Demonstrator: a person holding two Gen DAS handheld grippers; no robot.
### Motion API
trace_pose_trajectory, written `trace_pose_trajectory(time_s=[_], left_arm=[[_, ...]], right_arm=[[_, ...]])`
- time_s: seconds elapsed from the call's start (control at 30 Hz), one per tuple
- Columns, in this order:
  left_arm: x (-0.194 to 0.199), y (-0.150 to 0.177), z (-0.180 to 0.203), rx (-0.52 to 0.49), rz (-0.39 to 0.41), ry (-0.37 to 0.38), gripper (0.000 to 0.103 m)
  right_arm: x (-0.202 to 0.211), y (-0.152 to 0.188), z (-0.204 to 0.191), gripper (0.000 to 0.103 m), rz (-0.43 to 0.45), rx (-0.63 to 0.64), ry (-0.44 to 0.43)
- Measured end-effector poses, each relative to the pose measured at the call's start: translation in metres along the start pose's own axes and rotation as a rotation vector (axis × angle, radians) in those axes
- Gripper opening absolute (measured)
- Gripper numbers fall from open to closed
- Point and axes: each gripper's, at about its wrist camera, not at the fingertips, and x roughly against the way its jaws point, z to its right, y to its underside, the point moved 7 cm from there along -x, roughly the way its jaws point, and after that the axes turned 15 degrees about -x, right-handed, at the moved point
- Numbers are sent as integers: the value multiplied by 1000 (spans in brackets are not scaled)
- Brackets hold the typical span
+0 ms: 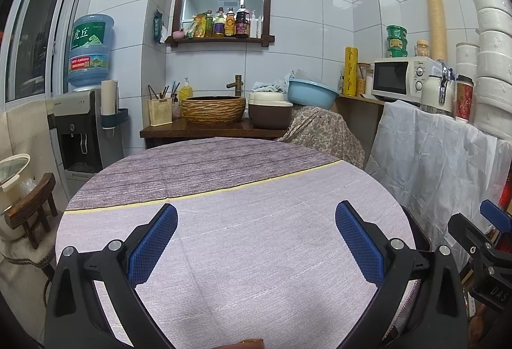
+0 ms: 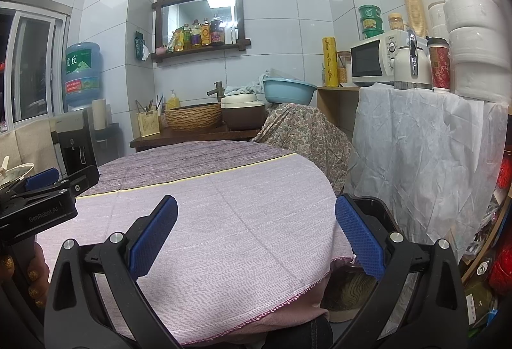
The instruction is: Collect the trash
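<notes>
- Table (image 1: 243, 240): round, under a lilac cloth with a yellow stripe across the far half; your near edge is hemmed in pink on the right wrist view. The top lies open from edge to edge.
- Left gripper (image 1: 256, 214): your blue pads spread wide, nothing between them, hovering over the table's near half.
- Right gripper (image 2: 256, 208): fingers likewise apart and empty (its right pad overhangs the table's right edge).
- Trash: none can be made out on the table or between either pair of fingers.
- Beyond the far edge: basket-weave basin (image 1: 213, 109), blue bowl (image 1: 312, 91), microwave (image 1: 401, 78), water dispenser (image 1: 84, 128) at far left.
- White draped sheet (image 2: 422, 150) stands near the table's right edge.
</notes>
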Motion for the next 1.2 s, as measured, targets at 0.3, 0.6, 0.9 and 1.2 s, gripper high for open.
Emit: trace_pose_trajectory(time_s=[0.3,0.6,0.9,1.2], left_arm=[[0,0,0,1,-1,1,98],[-1,-1,2,0,-4,4,98],[-2,-1,2,1,-5,5,98],[-2,-1,3,0,-5,2,98]], right_arm=[[0,0,-1,97,-1,0,0],[1,-2,-2,97,1,-1,2],[1,-2,-1,97,0,-1,1],[1,-2,-2,97,0,-2,3]])
